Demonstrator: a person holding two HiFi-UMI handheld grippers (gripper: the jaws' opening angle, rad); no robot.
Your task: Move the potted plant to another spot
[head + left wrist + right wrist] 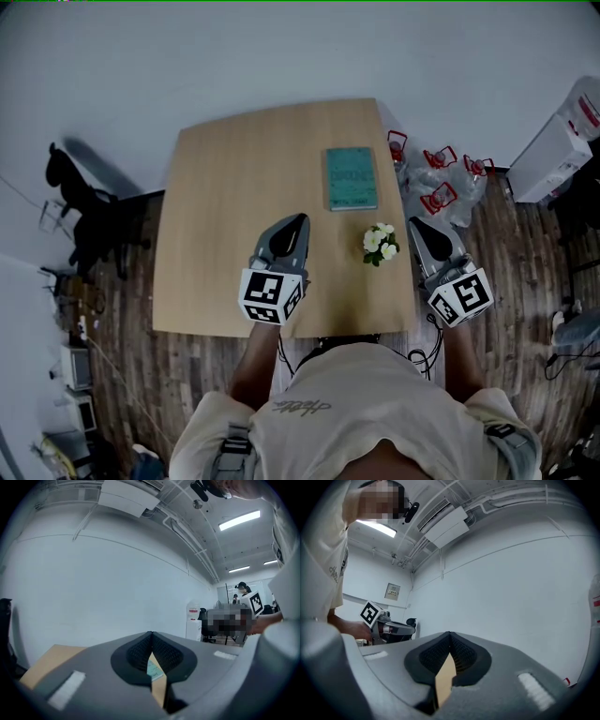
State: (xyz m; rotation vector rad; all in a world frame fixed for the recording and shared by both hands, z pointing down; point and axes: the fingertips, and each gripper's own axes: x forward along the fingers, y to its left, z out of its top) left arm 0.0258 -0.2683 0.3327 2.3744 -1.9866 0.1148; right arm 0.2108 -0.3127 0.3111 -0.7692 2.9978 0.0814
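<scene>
A small potted plant [380, 244] with white flowers stands on the wooden table [234, 197] near its front right. My left gripper [298, 220] hovers over the table to the plant's left, its jaws closed tip to tip with nothing between them. My right gripper [413, 224] sits just right of the plant by the table's right edge, jaws also shut and empty. Neither touches the plant. In the left gripper view the jaw tips [151, 634] meet; through the slit I see table and the teal book [153, 670]. The right gripper view shows tips [449, 634] together.
A teal book [351, 177] lies on the table behind the plant. Red-handled clear containers [439, 180] sit on the floor right of the table, with a white box [551, 157] beyond. A black chair [80, 202] stands at the left.
</scene>
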